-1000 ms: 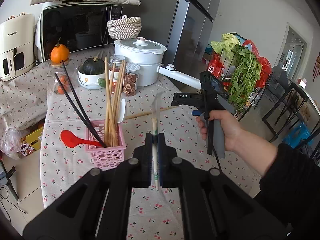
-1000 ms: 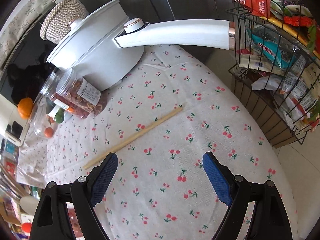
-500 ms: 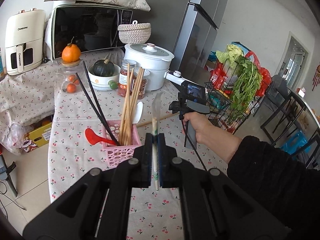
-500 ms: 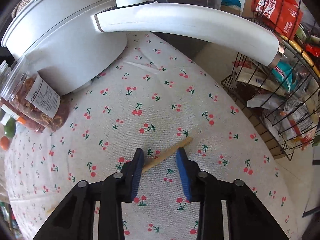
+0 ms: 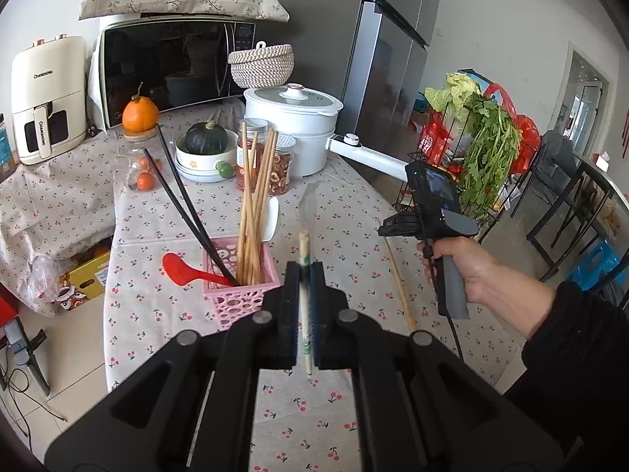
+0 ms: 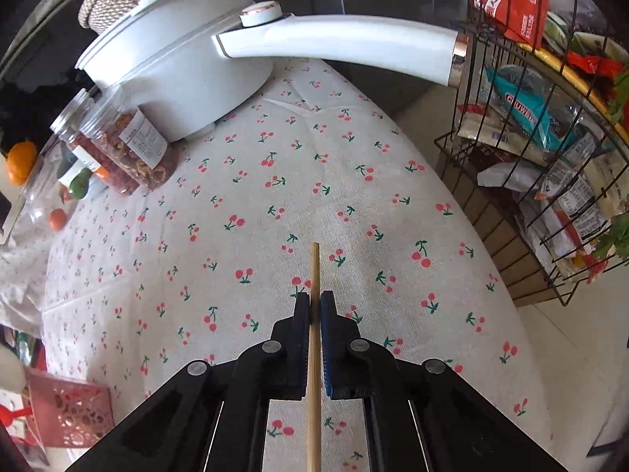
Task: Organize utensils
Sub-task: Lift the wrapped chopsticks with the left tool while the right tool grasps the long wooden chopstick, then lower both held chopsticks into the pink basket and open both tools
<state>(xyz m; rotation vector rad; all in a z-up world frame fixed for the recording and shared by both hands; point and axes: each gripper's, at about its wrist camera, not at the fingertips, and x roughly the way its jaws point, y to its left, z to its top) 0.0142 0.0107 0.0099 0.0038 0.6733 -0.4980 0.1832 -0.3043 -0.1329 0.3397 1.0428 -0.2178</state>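
Observation:
My left gripper is shut on a wrapped pair of chopsticks, held upright above the table just right of the pink utensil basket. The basket holds several wooden chopsticks, two black chopsticks, a red spoon and a white spoon. My right gripper is shut on a single wooden chopstick, lifted off the cherry-print tablecloth. The same chopstick hangs below the right gripper in the left wrist view. The basket shows at the lower left of the right wrist view.
A white pot with a long handle, jars, a bowl with a squash and a microwave stand at the back. A wire rack with packets and greens stands past the table's right edge.
My right gripper closed on the wooden chopstick that lay on the table and lifted it; the chopstick now runs straight along the fingers. My left gripper drew back slightly, still holding the wrapped chopsticks.

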